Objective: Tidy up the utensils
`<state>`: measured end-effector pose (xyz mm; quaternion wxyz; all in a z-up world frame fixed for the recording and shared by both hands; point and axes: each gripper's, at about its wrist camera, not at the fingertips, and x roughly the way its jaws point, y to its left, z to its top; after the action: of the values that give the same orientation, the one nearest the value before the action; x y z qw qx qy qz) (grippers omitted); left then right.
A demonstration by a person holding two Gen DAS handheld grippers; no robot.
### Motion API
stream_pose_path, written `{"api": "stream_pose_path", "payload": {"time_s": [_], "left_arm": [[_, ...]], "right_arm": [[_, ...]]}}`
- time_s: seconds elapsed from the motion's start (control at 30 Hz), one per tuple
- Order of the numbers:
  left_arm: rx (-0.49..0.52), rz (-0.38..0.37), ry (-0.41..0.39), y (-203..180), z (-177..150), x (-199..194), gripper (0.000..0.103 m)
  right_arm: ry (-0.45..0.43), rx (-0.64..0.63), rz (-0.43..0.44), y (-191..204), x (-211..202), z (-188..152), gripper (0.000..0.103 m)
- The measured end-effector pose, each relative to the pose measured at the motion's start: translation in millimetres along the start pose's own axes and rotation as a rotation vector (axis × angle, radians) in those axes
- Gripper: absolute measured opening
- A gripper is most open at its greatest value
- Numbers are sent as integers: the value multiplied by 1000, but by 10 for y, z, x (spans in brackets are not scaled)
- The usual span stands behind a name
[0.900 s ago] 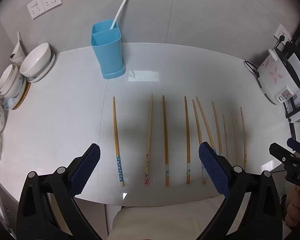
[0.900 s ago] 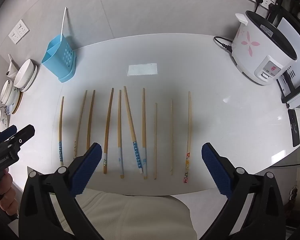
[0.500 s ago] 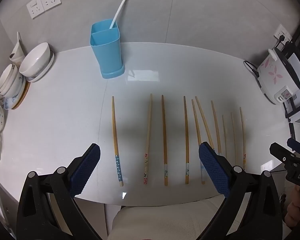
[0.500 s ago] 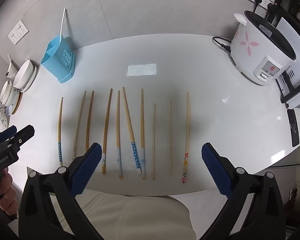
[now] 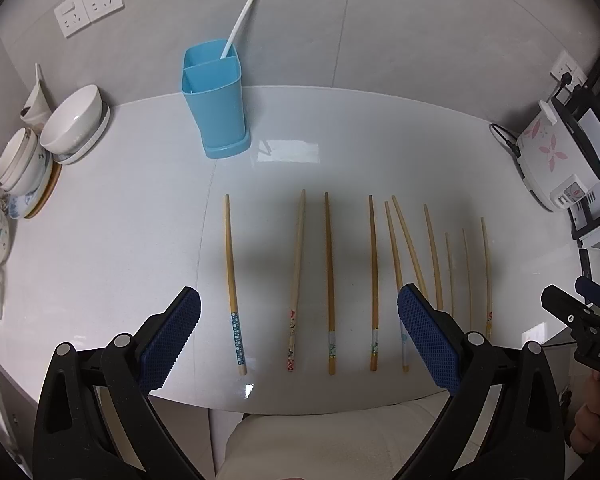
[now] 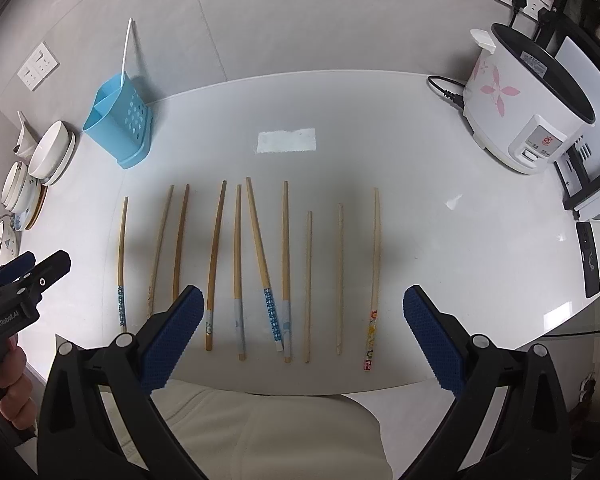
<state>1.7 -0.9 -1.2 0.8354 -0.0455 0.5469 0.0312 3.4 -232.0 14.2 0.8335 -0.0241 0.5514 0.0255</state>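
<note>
Several wooden chopsticks (image 5: pixel 329 280) lie side by side in a row on the white table (image 5: pixel 120 220), tips pointing away; they also show in the right wrist view (image 6: pixel 238 268). A blue two-compartment utensil holder (image 5: pixel 216 100) stands at the back left with one white stick (image 5: pixel 240 20) in it; it also shows in the right wrist view (image 6: pixel 120 124). My left gripper (image 5: pixel 298 336) is open and empty above the near ends of the left chopsticks. My right gripper (image 6: pixel 300 334) is open and empty above the near ends of the middle and right chopsticks.
Stacked white bowls (image 5: pixel 72 124) and plates stand along the left edge. A white rice cooker (image 6: pixel 528 112) with a pink flower stands at the back right, its cord (image 6: pixel 444 90) on the table. A black phone (image 6: pixel 588 256) lies at the right edge.
Both grippers have moved slightly forward and lower over the chopsticks. Nothing on the table has moved.
</note>
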Motion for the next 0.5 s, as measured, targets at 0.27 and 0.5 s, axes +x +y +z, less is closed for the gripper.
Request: {"api": "stream_pose_path", "payload": {"time_s": [0.27, 0.5], "left_arm": [[2, -3, 2, 7, -14, 5, 97], [-2, -7, 8, -1, 3, 15, 97]], "right_arm": [[3, 10, 7, 8, 27, -17, 96], [4, 11, 13, 26, 32, -36, 96]]}}
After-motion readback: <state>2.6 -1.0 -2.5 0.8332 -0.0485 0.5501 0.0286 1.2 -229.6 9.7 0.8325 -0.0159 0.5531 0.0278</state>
